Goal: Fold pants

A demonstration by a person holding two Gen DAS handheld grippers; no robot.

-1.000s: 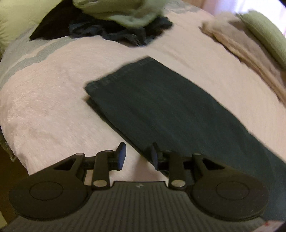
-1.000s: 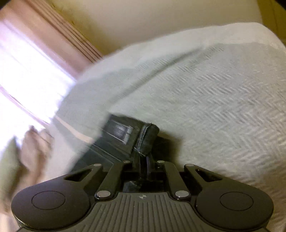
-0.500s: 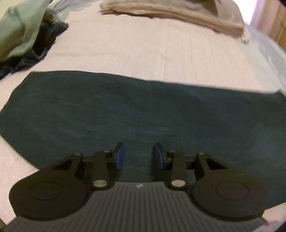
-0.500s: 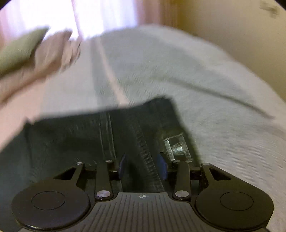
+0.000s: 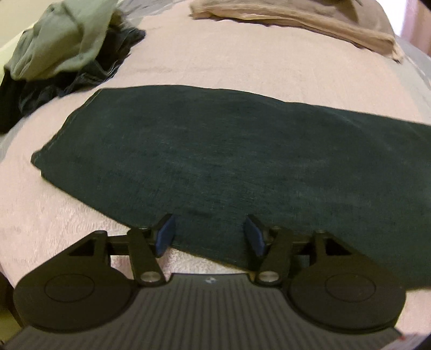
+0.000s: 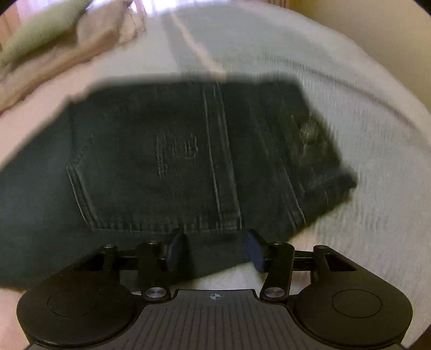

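Since a second ago, the right tongs (image 6: 214, 249) have let go of the bunched waistband they were clamped on, and both pairs of tongs have just been opening. Now the dark pants (image 5: 229, 167) lie flat in a long strip across the pink bed cover (image 5: 242, 59), leg end in the left wrist view, waistband and back pocket in the blurred right one. The left tongs (image 5: 210, 234) hang parted over the near edge of the leg, nothing pressed between the pads. The right tongs stand apart over the seat, gripping nothing. A heap of green and dark clothes (image 5: 62, 43) lies beyond the leg end, tan folded fabric (image 5: 296, 16) farther back.
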